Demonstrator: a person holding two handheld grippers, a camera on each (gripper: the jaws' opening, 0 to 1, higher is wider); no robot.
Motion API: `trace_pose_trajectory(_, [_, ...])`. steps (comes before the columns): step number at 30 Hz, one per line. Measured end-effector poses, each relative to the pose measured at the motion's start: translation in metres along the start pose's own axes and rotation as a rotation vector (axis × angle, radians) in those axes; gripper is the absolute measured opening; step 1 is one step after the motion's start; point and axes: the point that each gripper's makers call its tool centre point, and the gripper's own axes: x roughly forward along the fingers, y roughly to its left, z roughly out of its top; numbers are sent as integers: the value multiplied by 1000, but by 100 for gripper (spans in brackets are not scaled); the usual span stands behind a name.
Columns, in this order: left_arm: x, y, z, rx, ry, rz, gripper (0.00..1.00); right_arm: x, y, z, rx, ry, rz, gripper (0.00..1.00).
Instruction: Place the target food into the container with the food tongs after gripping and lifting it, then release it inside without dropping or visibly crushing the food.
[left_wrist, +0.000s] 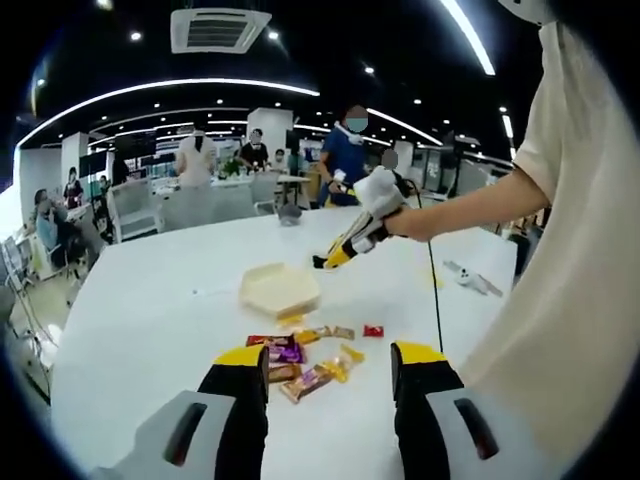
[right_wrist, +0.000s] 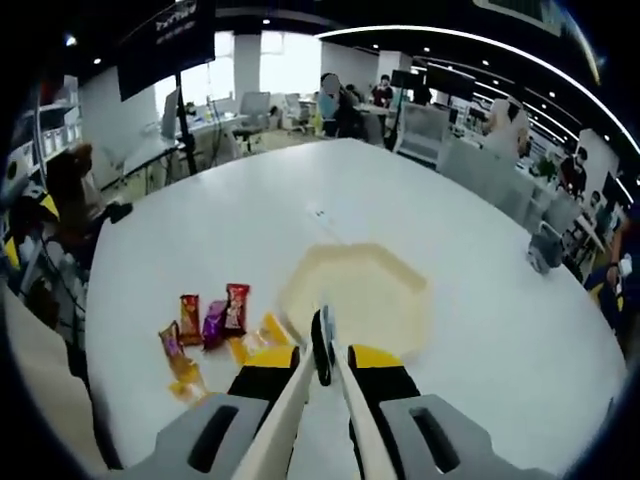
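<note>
Right claw (right_wrist: 328, 362) clamped on food tongs (right_wrist: 322, 345), tips toward container (right_wrist: 355, 295); left claw (left_wrist: 330, 362) apart.

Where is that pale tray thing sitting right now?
The pale hexagonal container sits on the white table, just beyond the cluster of wrapped snacks in the left gripper view. In the right gripper view it lies right ahead of the tongs.

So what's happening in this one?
A person at a white table holds a gripper in each hand. The right gripper is shut on food tongs, held above the table near the pale container. The left gripper is open over a scatter of wrapped snacks. The container looks empty; nothing is in the tongs yet.
</note>
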Motion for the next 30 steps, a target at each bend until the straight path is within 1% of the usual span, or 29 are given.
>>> trace_pose_trajectory(1, [-1, 1, 4, -13, -19, 4, 50, 0, 0, 2, -3, -1, -1, 18])
trace_pose_trajectory(2, [-5, 5, 11, -16, -40, 25, 49, 0, -1, 4, -7, -2, -1, 18])
trace_pose_trajectory(3, [-6, 5, 12, 0, -33, 32, 49, 1, -2, 6, -7, -6, -1, 18])
trace_pose_trajectory(6, [-8, 7, 22, 4, -54, 47, 50, 3, -4, 14, -12, -18, -1, 18])
trace_pose_trajectory(11, [-12, 8, 35, 30, -72, 67, 51, 5, -9, 27, -23, -30, -2, 18])
trace_pose_trajectory(16, [-14, 11, 35, 48, -65, 80, 55, 10, -16, 36, -28, -37, -5, 18])
trace_pose_trajectory(19, [-17, 11, 38, 57, -60, 85, 57, 11, -18, 39, -32, -37, -6, 18])
trace_pose_trajectory(24, [-19, 13, 39, 67, -58, 95, 57, 16, -22, 45, -39, -30, 3, 18])
trace_pose_trajectory(30, [-21, 16, 36, 67, -50, 105, 57, 20, -27, 55, -46, -37, 0, 18])
